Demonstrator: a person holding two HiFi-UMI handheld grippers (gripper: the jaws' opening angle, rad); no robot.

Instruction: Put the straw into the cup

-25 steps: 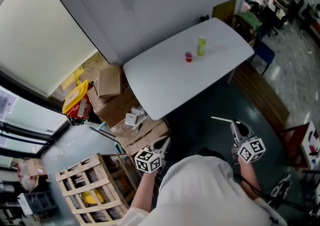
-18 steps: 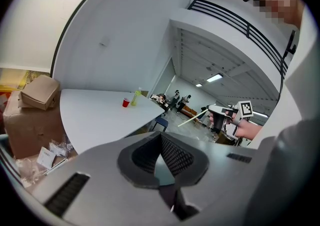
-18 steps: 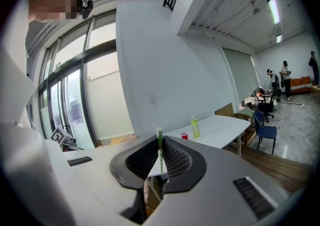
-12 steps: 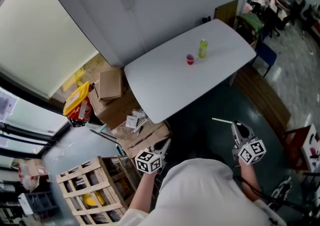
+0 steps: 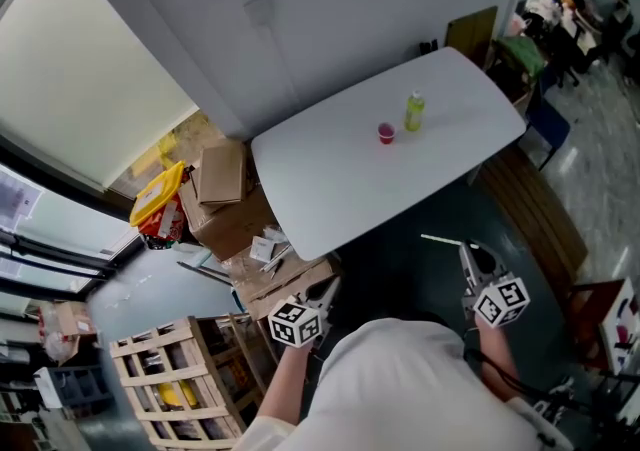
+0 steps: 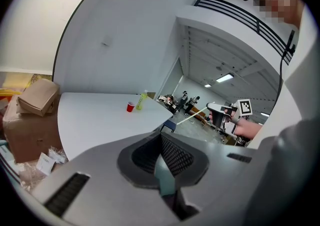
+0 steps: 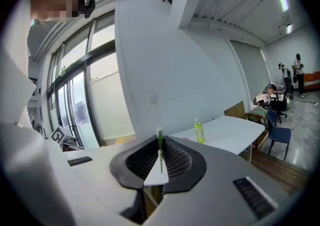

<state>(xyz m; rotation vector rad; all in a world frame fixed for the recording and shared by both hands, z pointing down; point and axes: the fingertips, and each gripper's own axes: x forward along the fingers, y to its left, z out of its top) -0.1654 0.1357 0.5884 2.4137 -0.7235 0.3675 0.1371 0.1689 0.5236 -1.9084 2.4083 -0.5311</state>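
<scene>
A small red cup (image 5: 386, 132) stands beside a green bottle (image 5: 414, 111) on the far part of a white table (image 5: 330, 189). Both grippers are held off the table, near the person's body. My right gripper (image 5: 466, 255) is shut on a thin white straw with green stripes (image 5: 441, 240), which sticks out to the left. In the right gripper view the straw (image 7: 159, 146) rises upright between the jaws, with the bottle (image 7: 199, 133) beyond. My left gripper (image 5: 327, 289) is shut with nothing in it. Its view shows the cup (image 6: 130, 106), the bottle (image 6: 142, 100) and the straw (image 6: 192, 116).
Cardboard boxes (image 5: 222, 167) and loose packets crowd the floor left of the table. A wooden crate (image 5: 175, 379) stands at lower left. A wooden bench (image 5: 530, 201) runs along the table's right side, with a blue chair (image 5: 550, 124) past it.
The table, cup and bottle have drifted slightly right and down in the head view as the camera shifted. Both grippers keep the same pose, and the straw stays held.
</scene>
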